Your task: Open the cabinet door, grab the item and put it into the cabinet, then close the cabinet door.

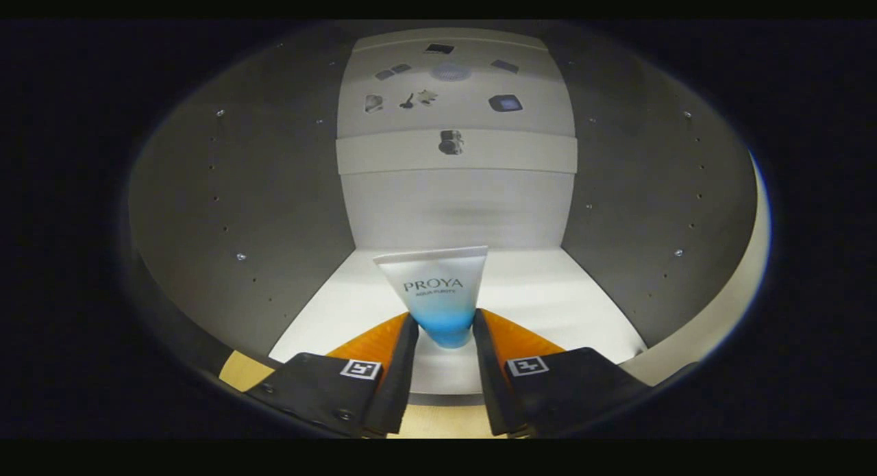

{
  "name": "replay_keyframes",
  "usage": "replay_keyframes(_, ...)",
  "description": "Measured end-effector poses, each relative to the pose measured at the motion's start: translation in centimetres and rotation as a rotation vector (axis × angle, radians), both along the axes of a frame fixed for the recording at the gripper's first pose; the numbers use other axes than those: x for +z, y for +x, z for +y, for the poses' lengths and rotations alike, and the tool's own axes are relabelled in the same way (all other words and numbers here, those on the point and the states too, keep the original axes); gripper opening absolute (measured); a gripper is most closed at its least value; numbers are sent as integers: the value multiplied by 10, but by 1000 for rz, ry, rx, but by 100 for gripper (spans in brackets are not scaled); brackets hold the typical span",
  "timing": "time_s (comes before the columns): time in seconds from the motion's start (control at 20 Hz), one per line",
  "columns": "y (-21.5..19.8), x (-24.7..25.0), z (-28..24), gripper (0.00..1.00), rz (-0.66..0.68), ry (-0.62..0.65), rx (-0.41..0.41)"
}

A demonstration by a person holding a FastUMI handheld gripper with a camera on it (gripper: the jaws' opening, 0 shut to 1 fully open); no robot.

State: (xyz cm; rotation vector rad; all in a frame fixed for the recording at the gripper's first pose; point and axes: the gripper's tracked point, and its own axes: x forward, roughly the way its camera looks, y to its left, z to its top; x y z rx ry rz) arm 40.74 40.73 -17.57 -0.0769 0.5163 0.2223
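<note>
A white tube (438, 284) that fades to blue at its lower end stands upright, flat crimped end up. My gripper (444, 322) is shut on it, with both fingers pressing on the blue lower part from left and right. The tube is inside the open cabinet, over the front part of its white floor (548, 305). I cannot tell whether its bottom touches the floor. The cabinet's white back panel (459, 209) lies well beyond the tube.
Grey side walls (260, 188) (651, 188) with rows of small pin holes close in on both sides. A white crosspiece (521, 154) spans the back higher up, with a pale panel (466, 85) carrying small dark marks above it. A cream edge (743, 257) runs along the right.
</note>
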Motion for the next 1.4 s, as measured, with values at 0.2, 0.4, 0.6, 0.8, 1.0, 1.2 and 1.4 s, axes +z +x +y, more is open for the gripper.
replay_keyframes(0.2, -1, 1, -3, 59, -4, 0, -3)
replay_keyframes(0.4, -6, 13, -1, 78, -32, 1, 13)
replay_keyframes(0.6, -25, 41, -2, 88, -93, -4, 30)
replay_keyframes(0.8, -71, 85, 2, 89, -181, 17, 68)
replay_keyframes(1.0, -133, 132, -1, 89, -285, 35, 103)
replay_keyframes(1.2, -198, 166, -14, 88, -363, 29, 120)
replay_keyframes(1.4, -257, 186, -37, 90, -410, 32, 127)
